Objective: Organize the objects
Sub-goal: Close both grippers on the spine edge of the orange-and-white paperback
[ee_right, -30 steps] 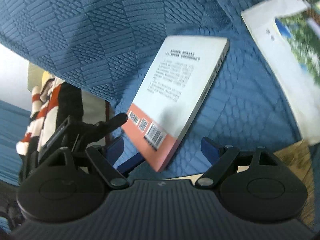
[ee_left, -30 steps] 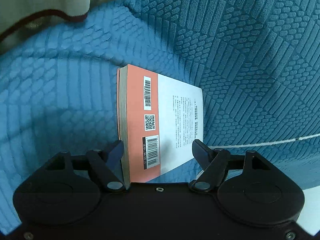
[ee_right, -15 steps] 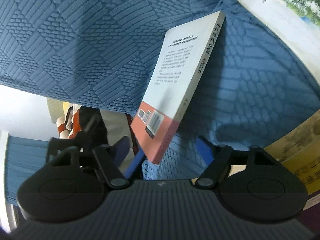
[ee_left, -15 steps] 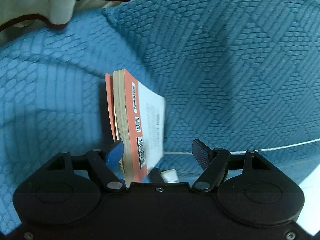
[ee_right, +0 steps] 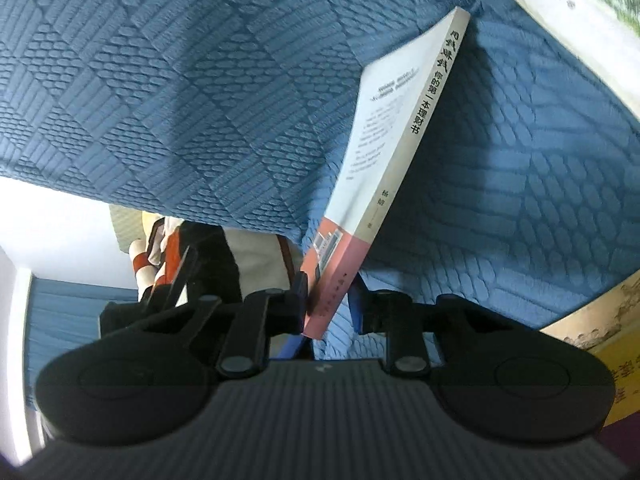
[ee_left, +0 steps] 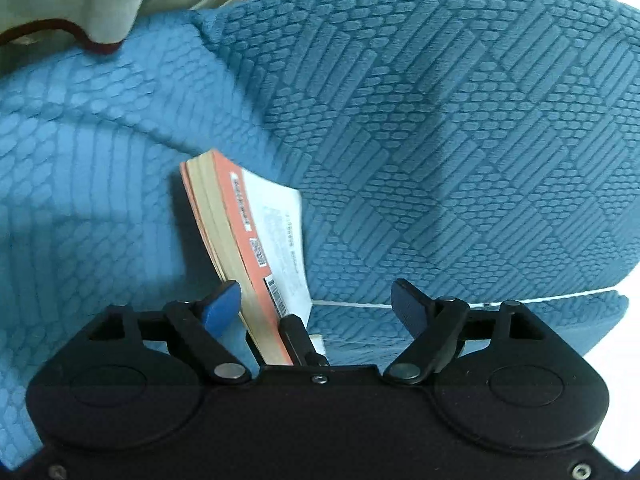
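The right gripper (ee_right: 328, 308) had just been closing, and its fingers (ee_right: 298, 300) were clamped on the salmon-pink lower corner of the paperback book (ee_right: 384, 168), one pad against the back cover and the other against the hidden front side. The book stood tilted up on edge over the blue quilted sofa seat (ee_right: 520, 160), its white spine with dark printed characters facing the right wrist camera and its far corner reaching toward the blue back cushion (ee_right: 180, 80). From the left wrist view the same book (ee_left: 248, 240) showed its cream page edges and the pink strip with barcodes, standing between the spread fingers of the left gripper (ee_left: 316, 300). Those fingers had just been opening further; the blue left pad (ee_left: 222, 306) sat just beside the page edges, though contact could not be made out, while the other finger stood well apart from the cover. A black finger of the right gripper (ee_left: 298, 340) pressed against the cover near its bottom. A second book with a white cover and a landscape picture (ee_right: 580, 20) lay on the seat at the upper right, and a yellow-covered book (ee_right: 612, 340) showed at the lower right edge. Cream fabric with a dark red border (ee_left: 72, 0) hung beyond the cushion.
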Tool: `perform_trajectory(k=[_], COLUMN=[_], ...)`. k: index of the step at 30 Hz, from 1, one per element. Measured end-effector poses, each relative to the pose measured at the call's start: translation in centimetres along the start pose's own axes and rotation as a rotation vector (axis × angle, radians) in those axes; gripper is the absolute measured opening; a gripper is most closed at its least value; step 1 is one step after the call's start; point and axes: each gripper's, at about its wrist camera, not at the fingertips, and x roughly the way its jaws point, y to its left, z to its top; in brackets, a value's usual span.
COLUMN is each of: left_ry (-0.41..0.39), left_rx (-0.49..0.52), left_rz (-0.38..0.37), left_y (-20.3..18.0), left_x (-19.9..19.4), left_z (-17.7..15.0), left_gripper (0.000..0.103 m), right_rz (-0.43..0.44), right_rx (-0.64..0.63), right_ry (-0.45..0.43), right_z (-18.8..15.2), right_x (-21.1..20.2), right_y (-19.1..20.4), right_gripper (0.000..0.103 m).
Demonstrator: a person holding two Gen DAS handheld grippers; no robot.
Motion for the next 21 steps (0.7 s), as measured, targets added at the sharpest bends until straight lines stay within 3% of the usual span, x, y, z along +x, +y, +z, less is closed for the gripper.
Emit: perform_trajectory(k=[8,13,17,21], left_ry=[0.064,0.117,0.092,0.077], left_rx=[0.045,0.071,0.075,0.004], left_rz=[-0.068,-0.037,0.009,0.034], left_y=[-0.8,-1.0,-0.6,0.6], left_x=[0.0,-0.1,0.2,1.2], left_z=[0.4,0.0,0.1,0.5], left_gripper=[0.08,0.078,0.077,0.065], right_rz=[0.02,0.032,0.038,0.028], right_rx=[-0.018,0.002,0.008,-0.003], right_ry=[0.005,0.01,0.016,0.025], right_z=[1.3,1.7,1.9,2.0], right_x=[-1.4,-2.0,-2.4,-2.8], right_y=[0.9,0.8,0.9,0.9], right_gripper=[0.024,0.024,0.024,0.024])
